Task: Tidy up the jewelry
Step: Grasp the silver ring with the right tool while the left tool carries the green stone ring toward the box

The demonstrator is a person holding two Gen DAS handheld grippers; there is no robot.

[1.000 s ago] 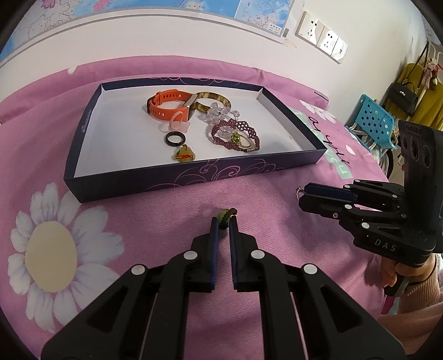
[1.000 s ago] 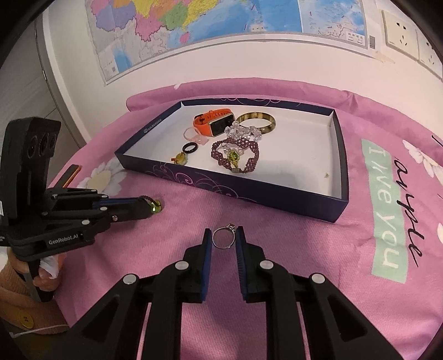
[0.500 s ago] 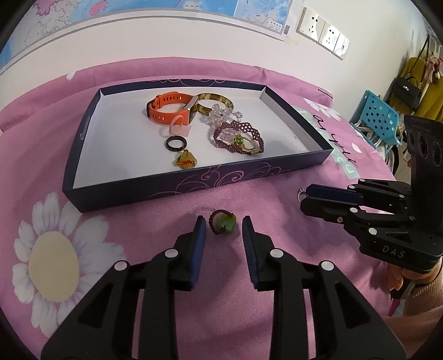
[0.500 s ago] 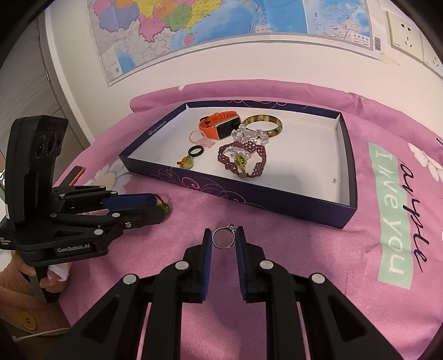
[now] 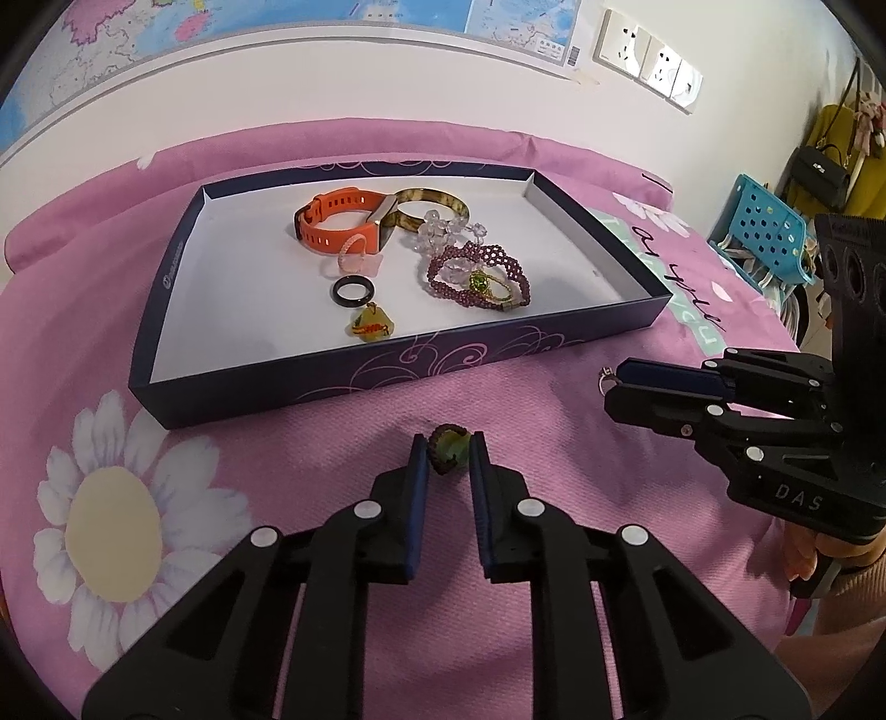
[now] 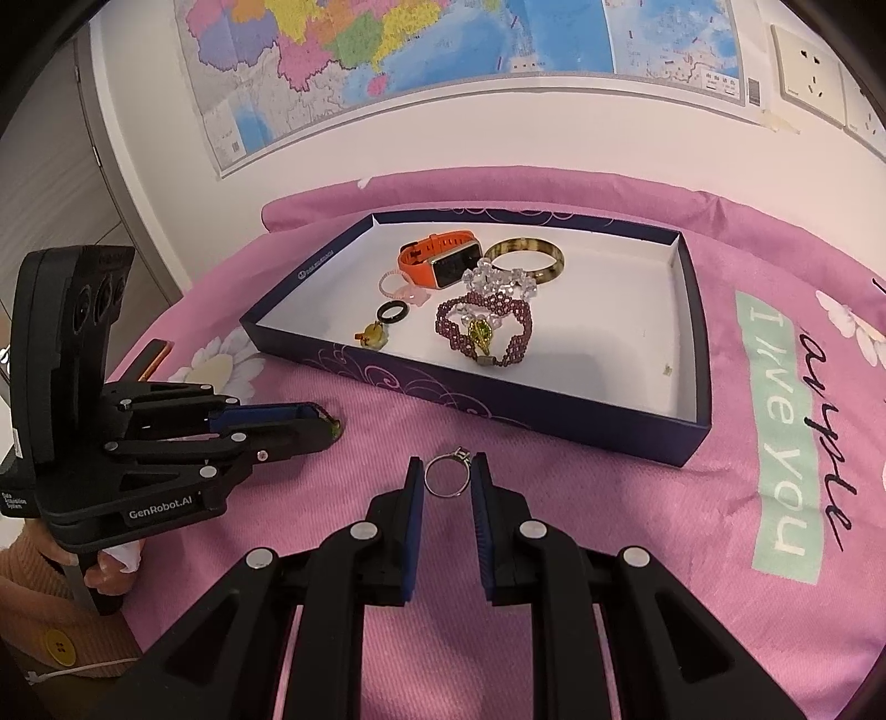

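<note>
A dark blue tray (image 5: 343,382) (image 6: 498,399) on the pink cloth holds an orange watch (image 5: 338,224), a brown bangle (image 5: 437,205), a purple bead bracelet (image 5: 482,274), a clear bead piece, a black ring (image 5: 353,292) and a yellow pendant (image 5: 370,324). My left gripper (image 5: 447,451) is shut on a small green and brown beaded ring (image 5: 449,446), just in front of the tray. My right gripper (image 6: 447,476) is shut on a thin silver ring (image 6: 447,477), held near the tray's front wall. Each gripper shows in the other's view (image 6: 326,423) (image 5: 609,382).
A wall with a map (image 6: 443,50) and sockets (image 5: 648,58) rises behind the bed. A blue perforated basket (image 5: 764,227) and hanging bags stand at the far right. An orange-edged object (image 6: 155,354) lies at the cloth's left edge.
My left gripper opened from the green ring half a second ago, then closed on it again. My right gripper kept hold of the silver ring and rose slightly.
</note>
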